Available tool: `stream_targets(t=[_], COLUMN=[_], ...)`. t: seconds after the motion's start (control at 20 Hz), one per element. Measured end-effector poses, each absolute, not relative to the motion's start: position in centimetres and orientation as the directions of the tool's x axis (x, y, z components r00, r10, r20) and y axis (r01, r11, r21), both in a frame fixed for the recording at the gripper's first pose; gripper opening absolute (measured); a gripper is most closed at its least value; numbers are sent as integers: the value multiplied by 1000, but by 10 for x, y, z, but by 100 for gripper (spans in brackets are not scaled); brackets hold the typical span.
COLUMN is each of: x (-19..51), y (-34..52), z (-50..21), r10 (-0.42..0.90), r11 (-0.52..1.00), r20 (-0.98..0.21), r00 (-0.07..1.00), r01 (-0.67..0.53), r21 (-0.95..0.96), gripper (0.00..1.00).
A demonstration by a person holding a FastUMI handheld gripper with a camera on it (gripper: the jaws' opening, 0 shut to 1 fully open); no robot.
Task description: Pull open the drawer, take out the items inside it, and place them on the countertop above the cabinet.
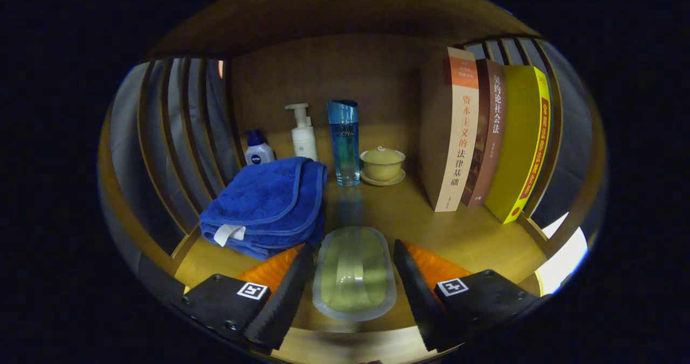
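Now, gripper [353, 277]: black toothed fingers spread apart, gripping nothing.
Between fingers: pale green oval soap dish [353, 271] flat on wooden countertop [458, 234].
Left: folded blue towel [267, 205].

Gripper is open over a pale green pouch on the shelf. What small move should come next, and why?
Probably back straight off. The gripper stands open with the green pouch lying flat on the wooden countertop between its fingers, neither finger seeming to press it, so it looks set down. The folded blue towel sits close by one finger, so a straight retreat seems safest.
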State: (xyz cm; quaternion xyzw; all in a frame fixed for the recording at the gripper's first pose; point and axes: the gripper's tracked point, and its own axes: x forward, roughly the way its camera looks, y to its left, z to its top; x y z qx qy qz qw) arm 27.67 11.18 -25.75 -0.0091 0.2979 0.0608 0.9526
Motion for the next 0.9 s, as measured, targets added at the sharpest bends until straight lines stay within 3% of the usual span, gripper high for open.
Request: stream_targets(t=[0.3, 0.9], x=[252, 187], y=[121, 125], z=[-214, -60], r10=[163, 252], r11=[985, 967], r20=[-499, -204], r00=[851, 946], r01=[-171, -256], r21=[30, 4], gripper=[98, 98])
